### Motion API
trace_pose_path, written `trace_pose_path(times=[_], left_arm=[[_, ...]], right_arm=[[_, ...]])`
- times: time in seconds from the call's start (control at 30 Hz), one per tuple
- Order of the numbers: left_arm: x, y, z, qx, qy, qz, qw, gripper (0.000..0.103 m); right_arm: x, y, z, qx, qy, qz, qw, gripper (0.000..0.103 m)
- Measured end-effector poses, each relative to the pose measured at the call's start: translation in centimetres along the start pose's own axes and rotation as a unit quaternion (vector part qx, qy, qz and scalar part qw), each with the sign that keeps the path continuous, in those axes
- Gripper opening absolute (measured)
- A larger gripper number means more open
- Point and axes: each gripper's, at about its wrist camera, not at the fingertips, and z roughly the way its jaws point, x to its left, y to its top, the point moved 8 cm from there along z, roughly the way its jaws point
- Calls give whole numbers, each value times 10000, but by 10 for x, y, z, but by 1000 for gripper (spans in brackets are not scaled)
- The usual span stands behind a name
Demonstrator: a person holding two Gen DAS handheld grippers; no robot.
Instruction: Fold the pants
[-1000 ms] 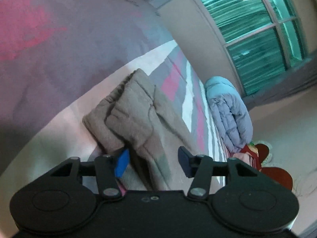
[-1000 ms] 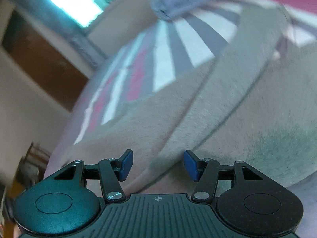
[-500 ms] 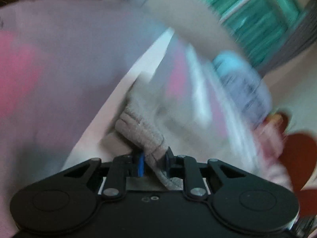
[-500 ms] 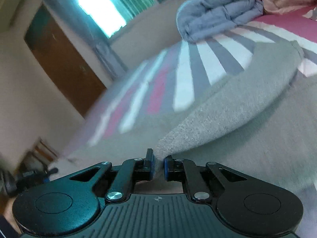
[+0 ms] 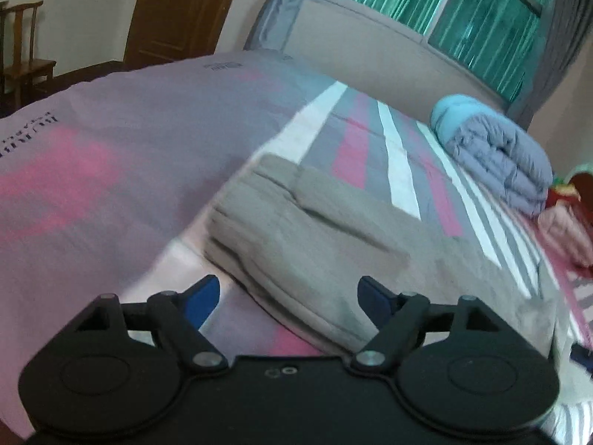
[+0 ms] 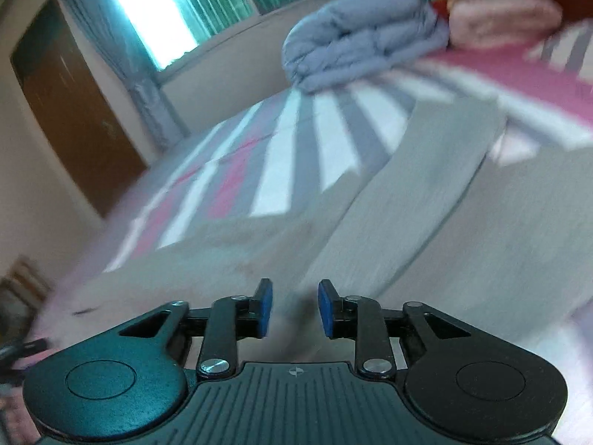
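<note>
Right wrist view motion-blurred: pants [image 6: 426, 200] edges smeared, folds unclear; whether cloth sits between the right tool [image 6: 294, 307] pads can't be told. Pants cut off by right frame edge. Left wrist view: tool body hides near part of pants [image 5: 296, 237]; far leg end blurred. Print on bed [image 5: 111, 141] cover too small to read.

Dim indoor light w/ a teal-pink colour cast. Daylight enters thru the green-curtained window [image 5: 437, 3], blown out to white glare in right wrist view [image 6: 155, 15]. Strong fisheye bend at edges. Right view motion-smeared, esp. the folded grey-blue quilt [image 6: 363, 40]; left view sharper, soft shadows.
</note>
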Motion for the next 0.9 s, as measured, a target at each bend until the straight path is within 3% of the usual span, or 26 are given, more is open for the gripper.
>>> trace_pose_path(times=[0.17, 0.3, 0.57, 0.6, 0.63, 0.67, 0.73, 0.83, 0.9], left_arm=[[-22, -25, 17, 335, 183, 92, 9992, 76], [-25, -39, 28, 384, 472, 197, 9980, 84], [-24, -43, 31, 366, 498, 208, 9979, 89], [-22, -42, 33, 372, 474, 206, 9980, 89], [-22, -42, 34, 374, 453, 203, 9981, 89], [-22, -43, 33, 364, 438, 214, 9981, 90], [-22, -42, 36, 337, 434, 212, 9983, 90], [-24, -43, 37, 322, 456, 224, 9982, 91], [-24, -42, 38, 345, 451, 212, 9982, 91]], right_arm=[[-3, 21, 20, 80, -347, 67, 9993, 27], [-7, 47, 42, 101, -796, -85, 9967, 50], [-33, 55, 97, 809, -1304, -345, 9876, 50], [-37, 53, 94, 781, -1211, -270, 9892, 46], [-43, 54, 92, 729, -1123, -178, 9908, 32], [-48, 54, 88, 695, -1035, -62, 9922, 28], [-61, 51, 70, 546, -973, 201, 9935, 12], [-85, 42, 44, 398, -721, 685, 9942, 11], [-94, 38, 26, 240, -554, 790, 9950, 4]])
